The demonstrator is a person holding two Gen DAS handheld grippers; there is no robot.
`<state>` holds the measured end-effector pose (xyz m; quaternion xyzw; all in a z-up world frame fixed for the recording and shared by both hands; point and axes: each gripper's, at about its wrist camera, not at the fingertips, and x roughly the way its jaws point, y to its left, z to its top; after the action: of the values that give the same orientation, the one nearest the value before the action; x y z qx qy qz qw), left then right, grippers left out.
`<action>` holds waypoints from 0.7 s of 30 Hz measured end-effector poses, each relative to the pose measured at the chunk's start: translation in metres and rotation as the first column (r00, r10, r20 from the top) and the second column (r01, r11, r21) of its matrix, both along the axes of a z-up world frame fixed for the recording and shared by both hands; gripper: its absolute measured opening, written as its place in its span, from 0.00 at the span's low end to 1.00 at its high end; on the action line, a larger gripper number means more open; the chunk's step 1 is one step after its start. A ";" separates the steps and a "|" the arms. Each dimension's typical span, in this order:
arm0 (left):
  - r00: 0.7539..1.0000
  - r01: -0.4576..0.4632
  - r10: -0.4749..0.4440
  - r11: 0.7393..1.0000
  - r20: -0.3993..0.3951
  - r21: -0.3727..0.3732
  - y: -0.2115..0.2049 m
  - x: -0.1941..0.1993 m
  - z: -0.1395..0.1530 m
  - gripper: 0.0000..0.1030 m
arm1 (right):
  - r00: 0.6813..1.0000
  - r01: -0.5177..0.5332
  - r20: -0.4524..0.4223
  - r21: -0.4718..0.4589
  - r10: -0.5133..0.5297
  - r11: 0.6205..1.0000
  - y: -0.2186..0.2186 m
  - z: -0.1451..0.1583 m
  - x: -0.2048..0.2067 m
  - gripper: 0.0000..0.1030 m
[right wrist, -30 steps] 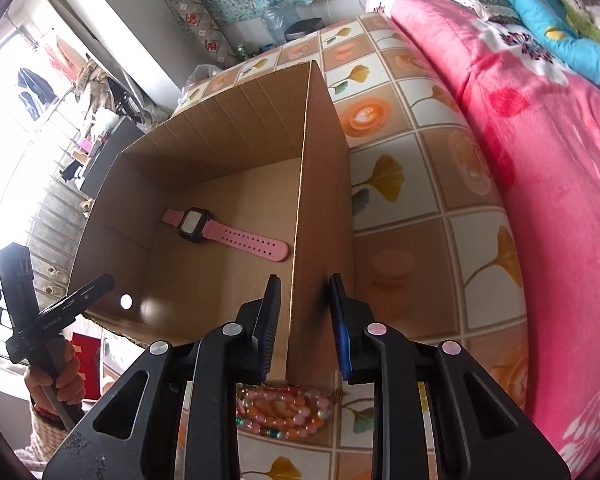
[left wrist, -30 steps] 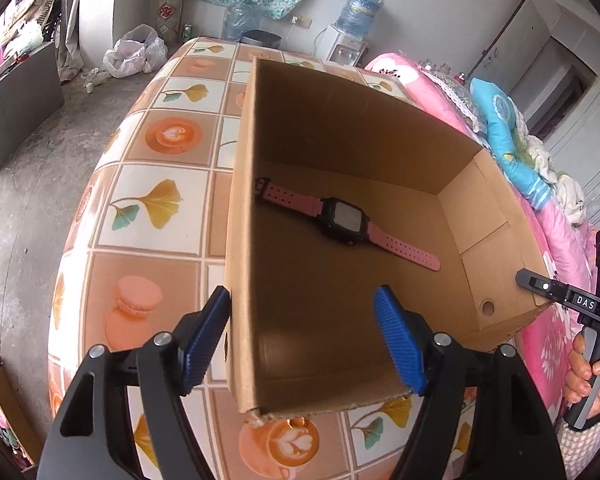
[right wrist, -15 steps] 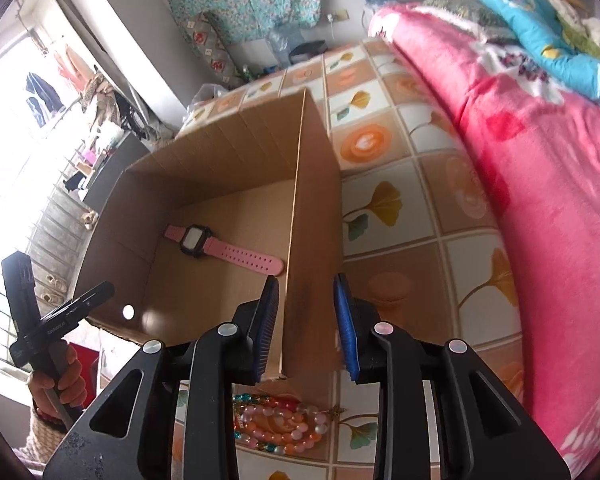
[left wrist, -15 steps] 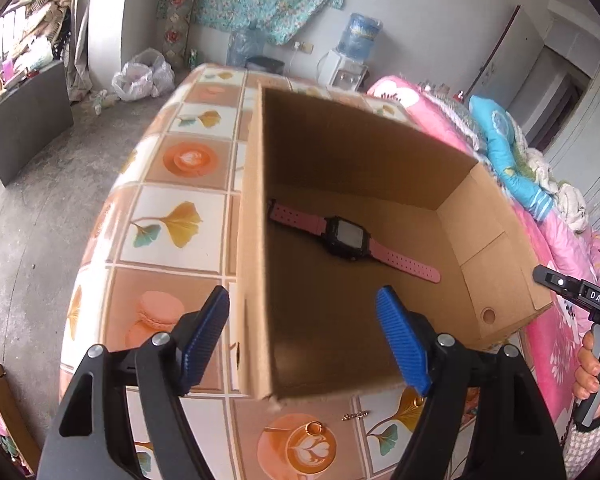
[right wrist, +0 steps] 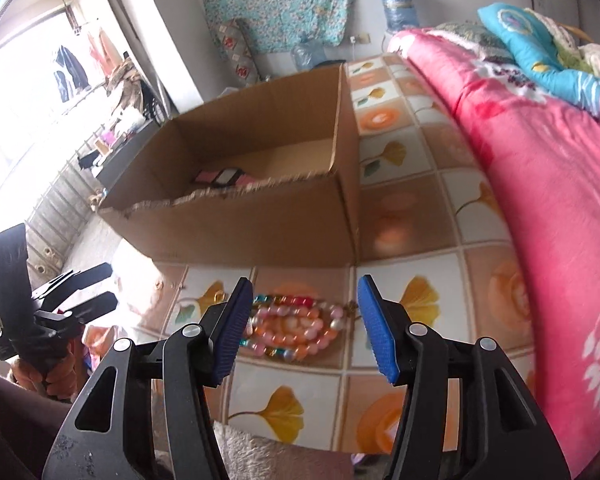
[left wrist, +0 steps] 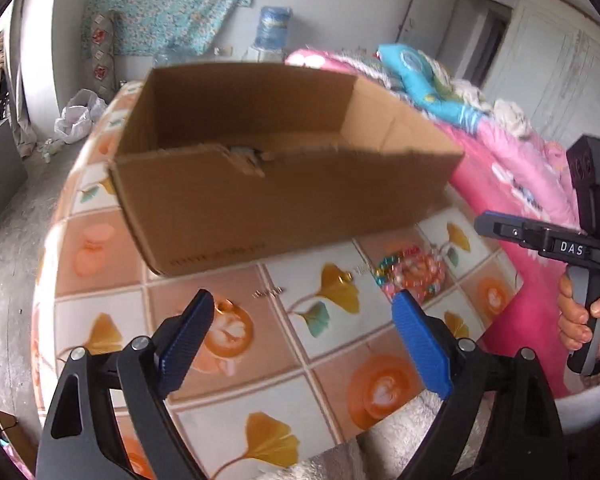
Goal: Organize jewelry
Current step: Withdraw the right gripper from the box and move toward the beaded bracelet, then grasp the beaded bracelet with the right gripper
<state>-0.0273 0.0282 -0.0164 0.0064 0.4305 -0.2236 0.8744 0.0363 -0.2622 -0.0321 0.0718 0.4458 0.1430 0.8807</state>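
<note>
Home bedroom: pink quilted bed (right wrist: 540, 168), hanging clothes (right wrist: 70, 66).

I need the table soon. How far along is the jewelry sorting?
Barely started. Done: a pink watch lies in the box. In hand: nothing; both the left gripper and right gripper, jaws just opening, are empty. Left: the bead necklace and some small pieces on the table.

My stock: matt corrugated cardboard box (right wrist: 260, 236); glossy beads (right wrist: 296, 328); shiny patterned tablecloth (left wrist: 328, 344); my tongs' ribbed blue pads (right wrist: 380, 340).
</note>
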 end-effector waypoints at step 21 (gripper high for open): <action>1.000 0.000 0.005 0.973 -0.019 0.231 -0.039 0.014 -0.058 0.96 | 0.990 0.088 -0.097 -0.143 -0.102 0.986 -0.002 -0.041 0.028 0.11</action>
<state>-0.0135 -0.0106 -0.0744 0.1054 0.4619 -0.1711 0.8639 0.0643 -0.2646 -0.0734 0.0392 0.4960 0.0658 0.8649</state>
